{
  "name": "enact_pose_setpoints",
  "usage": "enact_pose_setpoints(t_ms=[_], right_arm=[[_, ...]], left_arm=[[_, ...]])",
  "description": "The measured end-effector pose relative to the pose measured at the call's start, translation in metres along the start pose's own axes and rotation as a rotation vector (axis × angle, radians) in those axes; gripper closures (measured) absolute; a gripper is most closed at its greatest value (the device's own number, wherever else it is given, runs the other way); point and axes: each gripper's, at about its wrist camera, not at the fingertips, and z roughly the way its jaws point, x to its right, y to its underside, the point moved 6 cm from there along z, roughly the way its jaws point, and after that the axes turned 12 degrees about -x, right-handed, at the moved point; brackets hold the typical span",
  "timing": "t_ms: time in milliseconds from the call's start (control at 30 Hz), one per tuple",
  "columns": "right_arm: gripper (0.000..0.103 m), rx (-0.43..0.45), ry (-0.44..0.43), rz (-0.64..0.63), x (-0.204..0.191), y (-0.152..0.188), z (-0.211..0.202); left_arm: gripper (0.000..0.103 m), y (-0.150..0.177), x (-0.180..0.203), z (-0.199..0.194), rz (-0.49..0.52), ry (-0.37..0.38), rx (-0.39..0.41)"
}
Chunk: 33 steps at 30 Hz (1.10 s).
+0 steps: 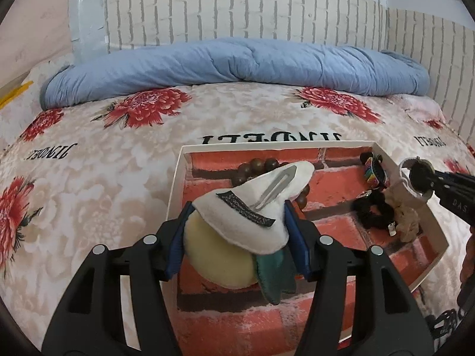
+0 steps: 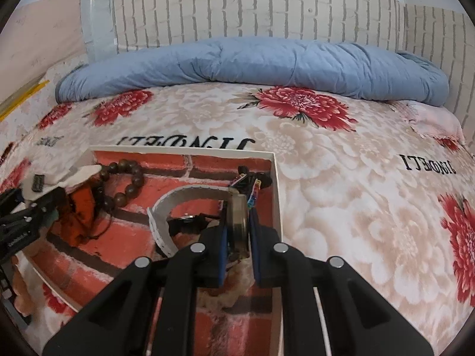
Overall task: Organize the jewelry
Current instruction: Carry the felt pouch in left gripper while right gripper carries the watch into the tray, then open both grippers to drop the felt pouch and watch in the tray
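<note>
A white-rimmed tray point(image 1: 177, 178) with a red brick-pattern floor lies on the bed. My left gripper point(image 1: 236, 212) is shut on a felt hair clip point(image 1: 252, 201), white with a metal clasp and cream and green parts, held over the tray's near left. My right gripper point(image 2: 239, 222) is shut on a wristwatch point(image 2: 237, 222) with a white strap point(image 2: 166, 207), held over the tray's right side point(image 2: 276, 184). In the tray lie a brown bead bracelet point(image 2: 130, 181), a colourful clip point(image 1: 374, 169), a black scrunchie point(image 1: 374, 213) and a beige scrunchie point(image 1: 406, 222).
The bed has a beige cover with red flowers point(image 2: 302, 103). A rolled blue quilt point(image 1: 237, 65) lies along the far edge against a white brick-pattern wall point(image 1: 237, 6). An orange item point(image 2: 80, 207) sits by the left gripper in the right wrist view.
</note>
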Motion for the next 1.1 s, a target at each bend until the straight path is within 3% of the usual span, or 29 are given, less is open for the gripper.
enact_pose_setpoints(t_ms=[300, 733, 767, 867, 967, 1100], right_arm=[[0.089, -0.063, 0.024, -0.035, -0.007, 0.005, 0.032], [0.086, -0.011, 0.017, -0.031, -0.008, 0.001, 0.027], [0.083, -0.009, 0.016, -0.028, -0.008, 0.001, 0.025], [0.055, 0.02, 0.008, -0.018, -0.007, 0.001, 0.014], [0.045, 0.06, 0.007, -0.011, -0.005, -0.001, -0.002], [0.025, 0.084, 0.017, -0.003, -0.002, 0.006, -0.023]], left_arm=[[0.041, 0.008, -0.005, 0.028, 0.005, -0.026, -0.071], [0.034, 0.007, -0.006, 0.028, 0.003, -0.003, -0.07], [0.031, 0.007, -0.005, 0.028, 0.001, -0.002, -0.068], [0.025, 0.007, -0.004, 0.02, 0.004, 0.008, -0.049], [0.015, 0.006, 0.001, 0.006, 0.016, 0.011, -0.013], [0.005, 0.009, 0.005, -0.019, 0.02, -0.015, 0.037]])
